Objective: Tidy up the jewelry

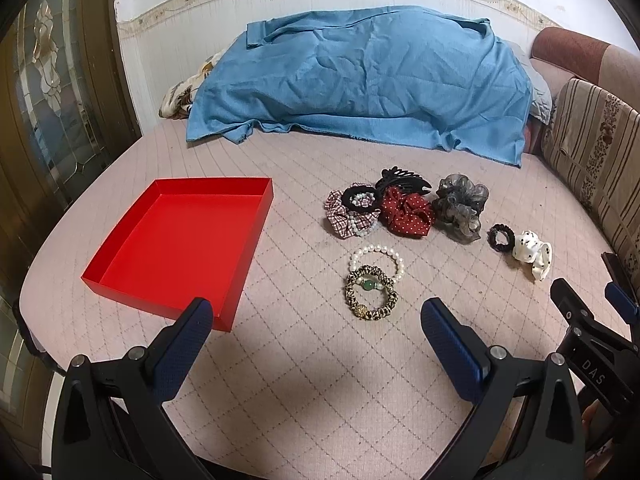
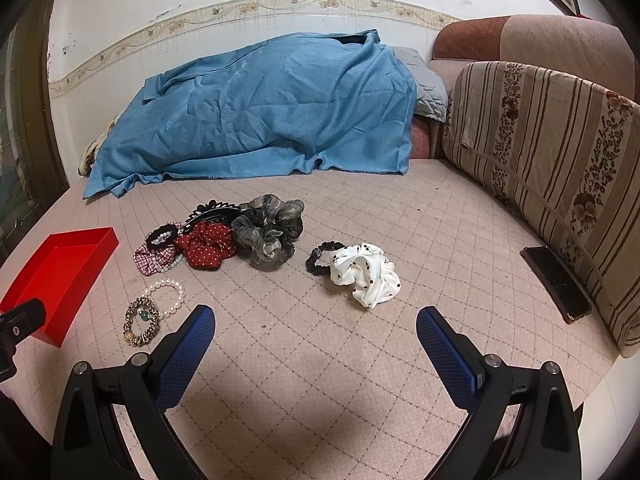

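Hovering with fingers spread and empty, the left gripper (image 1: 316,316) and right gripper (image 2: 315,324) have sorted nothing yet: the red tray (image 1: 120,280) holds no item, and bracelets (image 1: 372,286) and scrunchies (image 2: 248,236) lie on the bed (image 2: 400,220) beside it.

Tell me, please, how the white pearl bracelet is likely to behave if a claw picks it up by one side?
The pearl bracelet will probably sag into a drooping loop, being separate strung beads. Its round, glossy beads may slip between the pads. It overlaps the leopard-print bracelet, so lifting it could nudge that one.
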Demonstrator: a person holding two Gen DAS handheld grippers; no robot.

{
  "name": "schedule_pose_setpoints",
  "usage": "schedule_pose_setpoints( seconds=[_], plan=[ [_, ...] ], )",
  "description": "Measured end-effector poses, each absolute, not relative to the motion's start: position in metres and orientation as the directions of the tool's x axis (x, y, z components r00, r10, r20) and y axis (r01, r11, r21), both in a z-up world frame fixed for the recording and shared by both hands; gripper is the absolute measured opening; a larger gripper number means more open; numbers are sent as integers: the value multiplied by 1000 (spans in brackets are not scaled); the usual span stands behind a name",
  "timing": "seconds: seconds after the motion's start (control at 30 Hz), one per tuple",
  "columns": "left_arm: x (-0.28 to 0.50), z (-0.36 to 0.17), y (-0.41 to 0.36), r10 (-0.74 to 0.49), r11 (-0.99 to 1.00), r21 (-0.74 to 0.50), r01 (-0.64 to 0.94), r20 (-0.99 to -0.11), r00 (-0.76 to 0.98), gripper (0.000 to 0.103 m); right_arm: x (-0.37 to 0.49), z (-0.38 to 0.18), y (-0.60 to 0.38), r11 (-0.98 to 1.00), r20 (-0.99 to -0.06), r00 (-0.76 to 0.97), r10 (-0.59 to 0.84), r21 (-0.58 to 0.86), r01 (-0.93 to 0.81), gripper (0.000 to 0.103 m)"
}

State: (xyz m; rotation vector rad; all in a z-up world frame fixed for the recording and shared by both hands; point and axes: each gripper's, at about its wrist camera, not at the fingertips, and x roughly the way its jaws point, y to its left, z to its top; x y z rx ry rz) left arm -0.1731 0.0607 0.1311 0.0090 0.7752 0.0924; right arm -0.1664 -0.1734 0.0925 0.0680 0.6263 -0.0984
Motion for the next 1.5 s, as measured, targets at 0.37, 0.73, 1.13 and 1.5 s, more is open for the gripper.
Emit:
schedule_pose_setpoints(
  seconds=[0.37, 0.73, 1.13, 1.5],
  plan=[
    [-173, 128, 62, 89, 996, 43, -82, -698, 710, 103, -166, 90, -174, 993, -592, 803, -71, 35, 113, 102],
    [-173, 123, 64, 89, 995, 40, -86, -708, 701, 103, -167, 87, -172, 993, -597, 799, -72, 31, 112, 102],
    [-170, 119, 65, 85, 995, 31, -90, -721, 687, 103, -165, 84, -171, 993, -608, 791, -68, 31, 109, 102],
    [-166, 115, 64, 81, 996, 30, -87, -732, 676, 103, -161, 77, -174, 993, -623, 780, -67, 36, 114, 102]
  ],
)
